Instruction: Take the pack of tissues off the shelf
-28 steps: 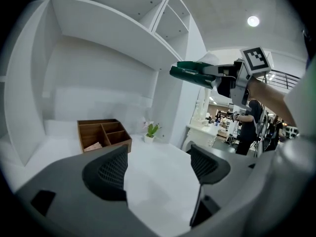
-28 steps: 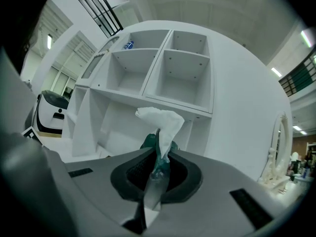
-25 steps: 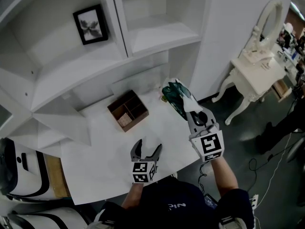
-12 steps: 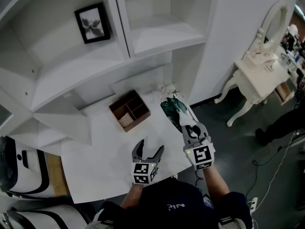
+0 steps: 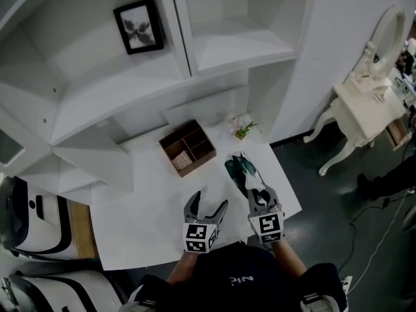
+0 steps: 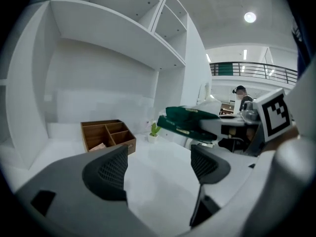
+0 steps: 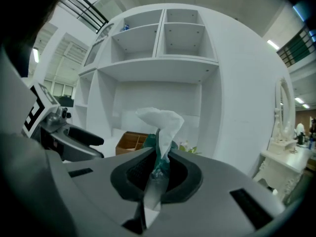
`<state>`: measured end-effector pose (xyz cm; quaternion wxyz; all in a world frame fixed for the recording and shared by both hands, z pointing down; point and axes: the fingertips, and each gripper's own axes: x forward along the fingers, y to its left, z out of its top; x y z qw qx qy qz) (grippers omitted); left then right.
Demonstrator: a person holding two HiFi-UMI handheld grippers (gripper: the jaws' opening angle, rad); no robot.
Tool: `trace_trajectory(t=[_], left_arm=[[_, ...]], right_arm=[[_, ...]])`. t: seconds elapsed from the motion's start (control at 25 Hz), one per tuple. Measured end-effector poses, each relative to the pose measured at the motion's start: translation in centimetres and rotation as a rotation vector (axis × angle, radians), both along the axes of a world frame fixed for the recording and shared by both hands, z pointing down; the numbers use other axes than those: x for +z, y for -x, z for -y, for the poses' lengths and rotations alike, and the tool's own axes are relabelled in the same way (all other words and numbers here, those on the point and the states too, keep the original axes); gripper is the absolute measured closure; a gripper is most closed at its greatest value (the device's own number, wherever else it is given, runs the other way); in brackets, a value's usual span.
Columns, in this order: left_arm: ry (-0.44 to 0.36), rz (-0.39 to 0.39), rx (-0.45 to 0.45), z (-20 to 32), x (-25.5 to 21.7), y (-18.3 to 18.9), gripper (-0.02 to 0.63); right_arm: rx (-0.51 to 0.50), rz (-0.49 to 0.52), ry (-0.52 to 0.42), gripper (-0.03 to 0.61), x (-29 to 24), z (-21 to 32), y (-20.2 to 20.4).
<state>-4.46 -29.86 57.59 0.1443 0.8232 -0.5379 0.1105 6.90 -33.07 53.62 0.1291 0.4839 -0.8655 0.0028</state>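
The pack of tissues (image 5: 241, 172) is dark green, with a white tissue (image 7: 159, 124) sticking out of it. My right gripper (image 5: 256, 192) is shut on its near end and holds it just above the right side of the white desk (image 5: 143, 220). In the right gripper view the pack's wrapper (image 7: 156, 168) is pinched between the closed jaws. My left gripper (image 5: 207, 208) hovers to the left of it near the desk's front edge, open with nothing between its fingers. In the left gripper view the pack (image 6: 190, 120) hangs ahead and to the right of my left gripper (image 6: 160, 167).
A brown wooden organiser box (image 5: 189, 147) stands at the back of the desk, and a small potted plant (image 5: 242, 129) to its right. White shelves rise behind, one bearing a framed picture (image 5: 138, 26). A white dressing table with a mirror (image 5: 374, 103) stands at the far right.
My right gripper has carried the tissue pack from the back right of the desk toward the front edge, which uncovers the small plant. The left gripper has stayed open in place.
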Motion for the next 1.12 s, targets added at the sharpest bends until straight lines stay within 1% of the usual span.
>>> trace_trajectory(t=[0.08, 0.2, 0.48, 0.56, 0.6, 0.64, 0.8, 0.92, 1.0, 1.12], left_arm=[[0.008, 0.000, -0.016, -0.4, 0.3, 0.6, 0.216], [0.015, 0.000, -0.034, -0.7, 0.7, 1.1, 0.216], [0.007, 0.003, -0.038, -1.0, 0.5, 1.4, 0.216], [0.002, 0.006, -0.033, -1.1, 0.3, 1.3, 0.228], [-0.002, 0.010, -0.032, -1.2, 0.3, 1.3, 0.250], [-0.004, 0.012, -0.032, -1.4, 0.2, 1.4, 0.288], [-0.024, -0.008, -0.039, -1.7, -0.1, 1.5, 0.478], [-0.038, -0.022, -0.046, -1.8, -0.5, 1.4, 0.586], [-0.044, -0.023, -0.041, -2.0, -0.6, 1.4, 0.609], [-0.055, -0.011, -0.025, -2.2, -0.7, 1.1, 0.611]], right_arm=[[-0.017, -0.021, 0.031, 0.565, 1.6, -0.9, 0.6], [-0.016, -0.013, 0.062, 0.565, 2.7, -1.4, 0.7], [-0.007, -0.001, 0.055, 0.565, 2.1, -1.4, 0.3], [-0.003, -0.005, 0.054, 0.564, 2.0, -1.6, 0.1], [-0.002, -0.008, 0.051, 0.563, 1.8, -1.7, 0.1], [-0.004, -0.009, 0.047, 0.564, 1.6, -1.9, 0.1], [-0.010, -0.009, 0.036, 0.565, 1.1, -2.5, 0.1], [-0.015, -0.013, 0.030, 0.563, 1.0, -2.7, 0.2], [-0.022, -0.011, 0.029, 0.565, 0.9, -2.9, 0.3], [-0.026, -0.015, 0.030, 0.565, 0.9, -3.3, 0.3]])
